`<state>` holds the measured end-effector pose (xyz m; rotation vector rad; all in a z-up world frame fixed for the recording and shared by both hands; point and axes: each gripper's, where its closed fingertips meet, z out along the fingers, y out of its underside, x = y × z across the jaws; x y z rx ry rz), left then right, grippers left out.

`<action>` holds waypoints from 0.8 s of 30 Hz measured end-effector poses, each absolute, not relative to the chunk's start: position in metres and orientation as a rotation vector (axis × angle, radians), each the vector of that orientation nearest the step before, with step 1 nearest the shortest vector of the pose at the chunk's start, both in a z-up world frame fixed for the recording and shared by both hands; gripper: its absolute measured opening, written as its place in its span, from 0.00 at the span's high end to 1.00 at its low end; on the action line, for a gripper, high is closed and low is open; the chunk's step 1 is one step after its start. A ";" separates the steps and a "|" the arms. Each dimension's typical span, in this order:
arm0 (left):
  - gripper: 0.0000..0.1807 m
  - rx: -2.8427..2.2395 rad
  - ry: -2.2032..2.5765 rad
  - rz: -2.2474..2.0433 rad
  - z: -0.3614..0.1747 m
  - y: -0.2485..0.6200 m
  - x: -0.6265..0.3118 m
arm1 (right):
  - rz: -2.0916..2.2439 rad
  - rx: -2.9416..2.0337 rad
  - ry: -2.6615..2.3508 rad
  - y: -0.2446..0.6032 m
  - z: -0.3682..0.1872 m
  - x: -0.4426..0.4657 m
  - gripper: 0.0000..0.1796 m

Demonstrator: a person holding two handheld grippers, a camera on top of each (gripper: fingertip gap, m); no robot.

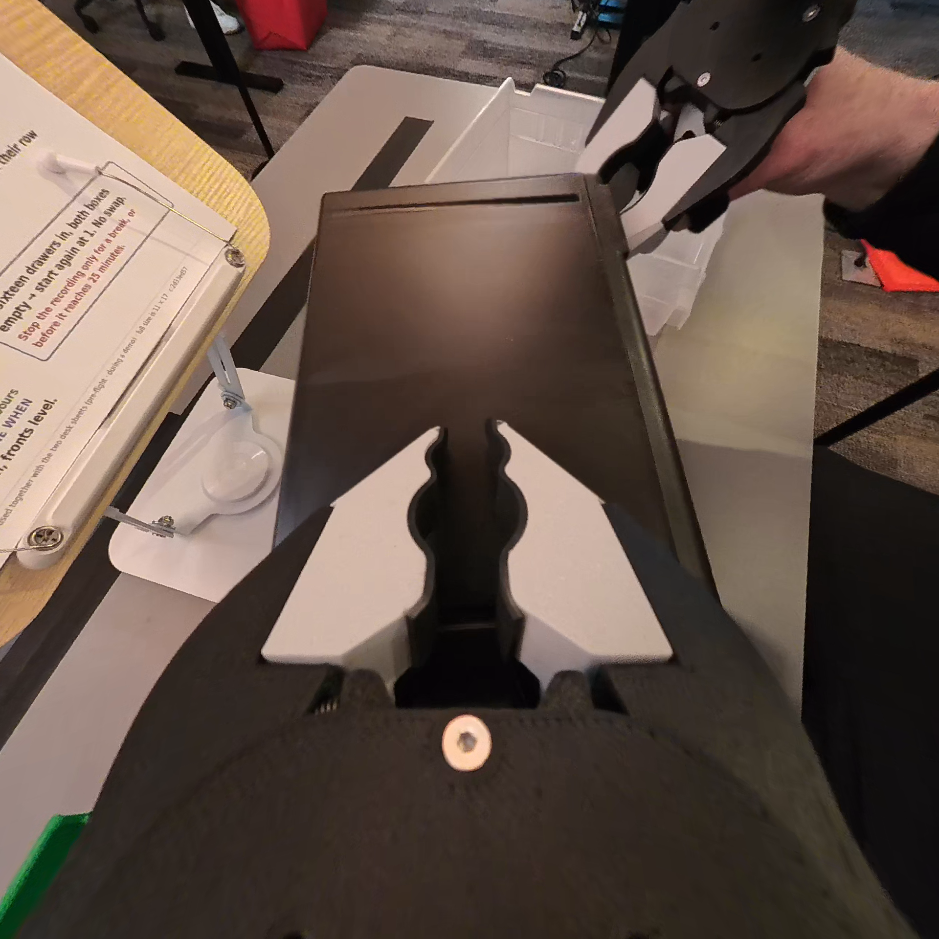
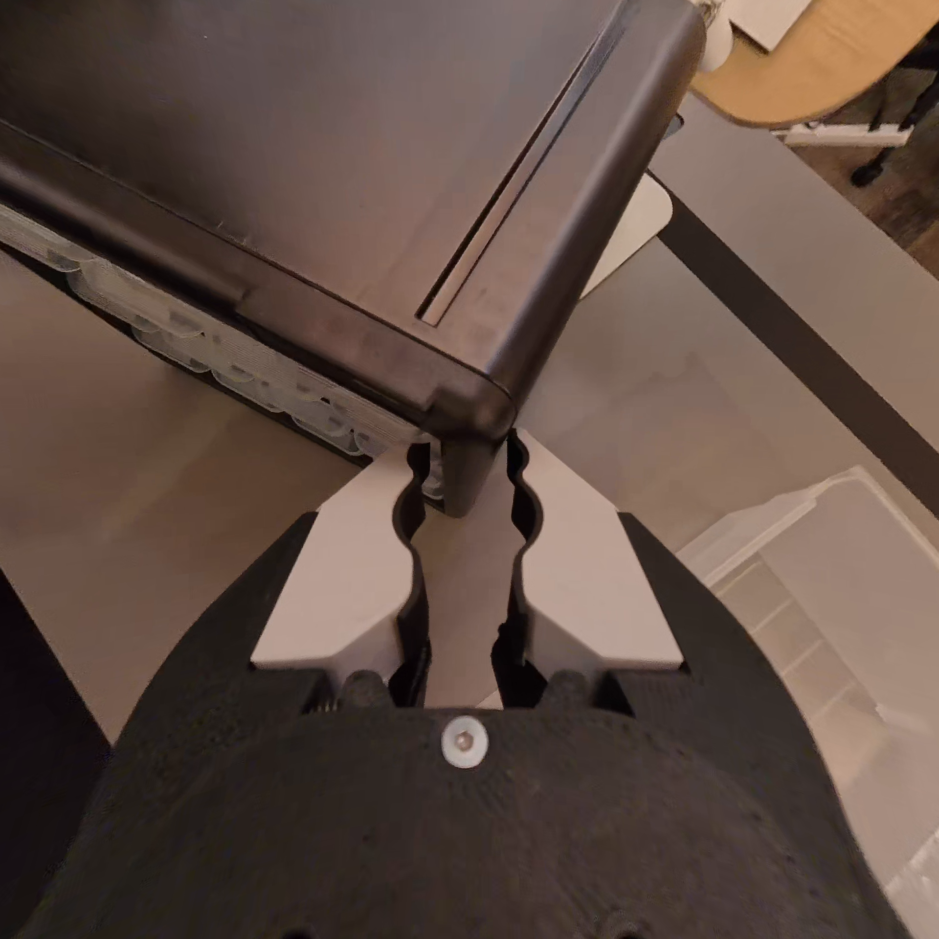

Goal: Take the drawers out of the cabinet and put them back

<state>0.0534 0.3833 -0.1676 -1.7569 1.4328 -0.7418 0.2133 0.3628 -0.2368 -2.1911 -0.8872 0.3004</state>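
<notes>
Dark, flat-topped plastic drawer cabinet (image 1: 457, 315): stands on a grey table (image 1: 752, 355), rounded corners, a narrow slot along one top edge.

Left gripper (image 1: 467, 432): over the cabinet top, fingers slightly apart, holding nothing.

Right gripper (image 2: 465, 452): fingers straddle the cabinet's rounded corner post; whether they are clamped, I cannot tell.

Translucent plastic drawers (image 2: 244, 350): seated in the cabinet front.

Clear plastic bin (image 2: 813, 584): on the table just beside the cabinet; contents unclear.

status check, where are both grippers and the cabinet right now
Left gripper part open, above the black cabinet top. Right gripper part open, straddling the cabinet's corner. Clear drawers seated in front. Clear bin alongside, not blocking.
</notes>
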 end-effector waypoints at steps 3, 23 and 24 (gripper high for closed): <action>0.92 -1.738 1.467 -0.758 -0.167 0.382 0.053 | 0.263 -2.232 -0.819 0.351 -0.237 0.210 0.84; 0.88 -1.643 1.423 -0.526 -0.160 0.409 0.031 | 0.196 -2.190 -0.593 0.300 -0.244 0.186 0.70; 0.87 -1.632 1.391 -0.491 -0.157 0.408 0.024 | 0.169 -2.172 -0.591 0.298 -0.243 0.189 0.70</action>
